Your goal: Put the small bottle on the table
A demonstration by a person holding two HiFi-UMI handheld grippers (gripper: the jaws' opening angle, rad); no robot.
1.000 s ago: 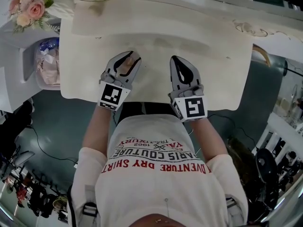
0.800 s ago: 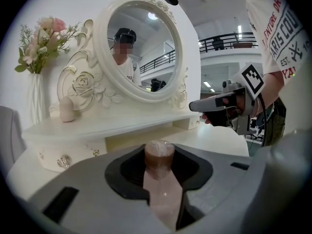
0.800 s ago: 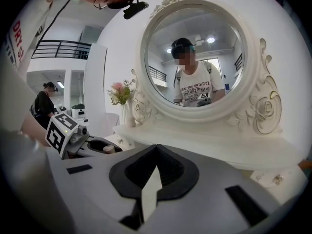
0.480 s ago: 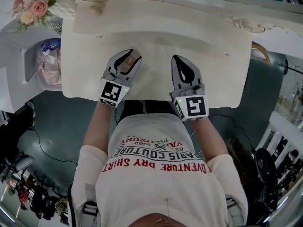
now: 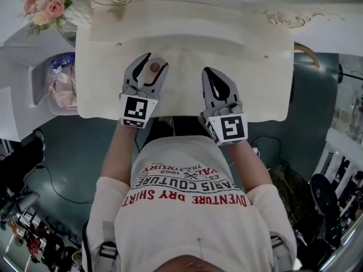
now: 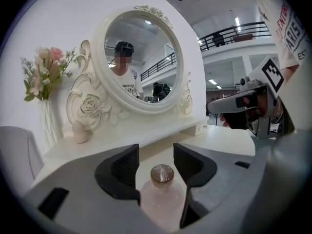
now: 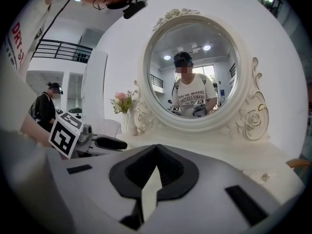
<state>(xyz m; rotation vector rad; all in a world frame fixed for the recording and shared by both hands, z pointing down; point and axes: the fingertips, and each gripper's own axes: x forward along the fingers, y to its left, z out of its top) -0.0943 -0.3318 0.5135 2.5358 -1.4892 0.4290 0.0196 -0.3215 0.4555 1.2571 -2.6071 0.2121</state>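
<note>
The small pale pink bottle (image 5: 154,67) with a round bronze cap stands upright on the cream dressing table (image 5: 227,38). My left gripper (image 5: 157,61) is around it and its jaws are opening. In the left gripper view the bottle (image 6: 161,191) sits between the dark pads (image 6: 127,167), with gaps on both sides of the cap. My right gripper (image 5: 207,71) rests low over the table to the right of the left one. Its jaws are shut with nothing between them, as the right gripper view shows at the tips (image 7: 156,147).
An oval mirror (image 6: 146,57) in an ornate white frame rises at the table's back. A vase of pink flowers (image 5: 48,4) stands at the far left. A small egg-shaped thing (image 6: 79,130) lies by the mirror base. A grey bin (image 5: 59,84) stands left of the table.
The left gripper's jaws have spread apart from around the bottle, and the bottle's cap now shows free between them. The right gripper has stayed where it was.
</note>
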